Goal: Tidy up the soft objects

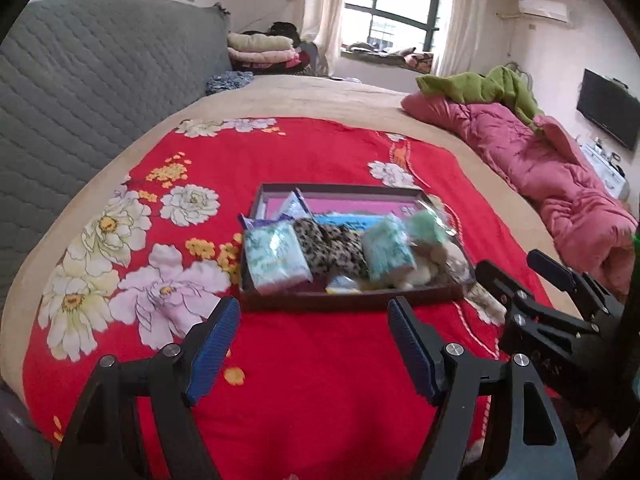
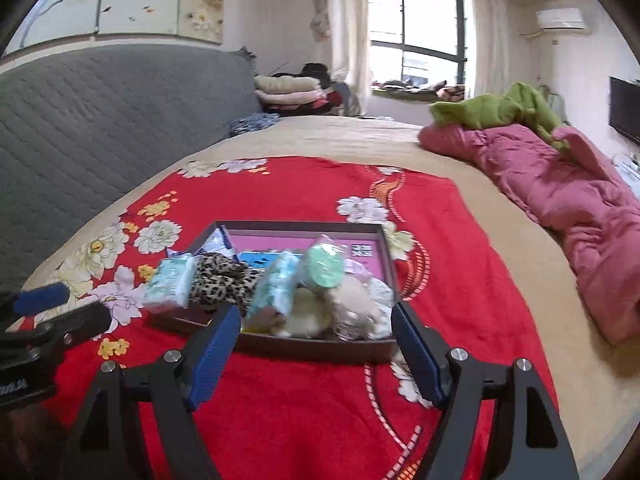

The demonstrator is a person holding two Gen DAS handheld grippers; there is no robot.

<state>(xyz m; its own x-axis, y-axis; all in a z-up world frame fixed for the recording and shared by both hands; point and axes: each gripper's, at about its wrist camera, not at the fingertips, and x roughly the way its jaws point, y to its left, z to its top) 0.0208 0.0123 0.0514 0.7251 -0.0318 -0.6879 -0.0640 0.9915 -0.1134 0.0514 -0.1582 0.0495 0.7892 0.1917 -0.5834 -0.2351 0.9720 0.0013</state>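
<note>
A shallow brown box (image 1: 352,300) (image 2: 308,346) with a pink floor sits on the red flowered blanket. It holds two tissue packs (image 1: 276,256) (image 2: 170,282), a leopard-print cloth (image 1: 332,248) (image 2: 222,280), a green round item in clear wrap (image 1: 426,226) (image 2: 325,268) and cream plush pieces (image 1: 424,274) (image 2: 352,308). My left gripper (image 1: 314,312) is open and empty, just short of the box's near wall. My right gripper (image 2: 316,320) is open and empty at the box's near right edge; it also shows in the left wrist view (image 1: 516,268).
The red blanket (image 1: 320,380) covers a beige bed. A grey quilted headboard (image 1: 88,80) runs along the left. A pink quilt (image 1: 552,176) with a green cloth (image 1: 488,84) lies on the right. Folded bedding (image 1: 260,50) is stacked at the back.
</note>
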